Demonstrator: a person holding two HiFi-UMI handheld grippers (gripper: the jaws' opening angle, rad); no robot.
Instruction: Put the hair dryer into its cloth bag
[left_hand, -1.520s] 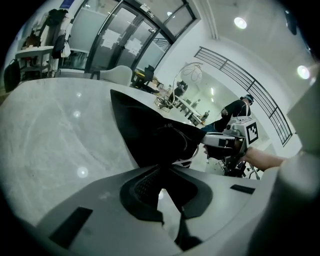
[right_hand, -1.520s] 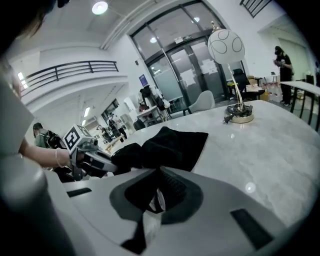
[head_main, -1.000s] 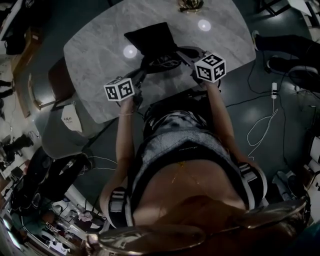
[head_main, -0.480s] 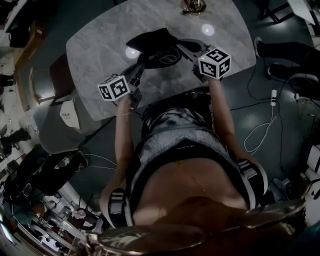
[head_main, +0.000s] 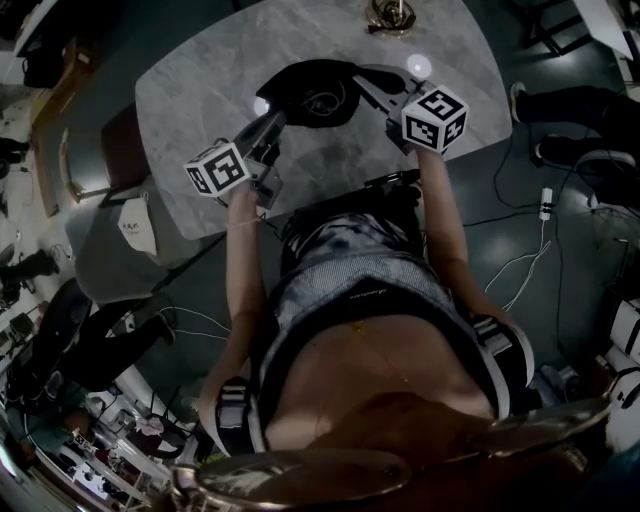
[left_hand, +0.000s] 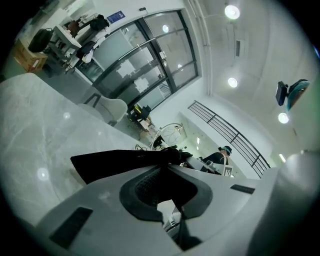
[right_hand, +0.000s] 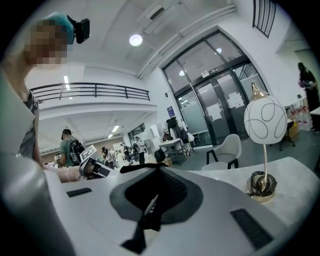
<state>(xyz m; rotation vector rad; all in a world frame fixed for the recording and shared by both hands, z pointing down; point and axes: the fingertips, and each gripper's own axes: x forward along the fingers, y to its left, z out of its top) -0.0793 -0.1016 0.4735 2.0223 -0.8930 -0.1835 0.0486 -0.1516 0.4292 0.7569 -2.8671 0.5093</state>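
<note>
Both up off the surface (head_main: 190, 90). The left gripper (head_main: 268, 125): fingers (left_hand: 100, 215) pinched tight on the rim of the black cloth bag (head_main: 305, 85). The right gripper (head_main: 362, 80): fingers (right_hand: 225, 210) clamped on a fold of the same rim. Bag hangs stretched between the two sets of fingers. Hair dryer not clearly seen; possibly the coiled shape (head_main: 325, 100) in the bag's mouth, just ahead of the left fingers.
</note>
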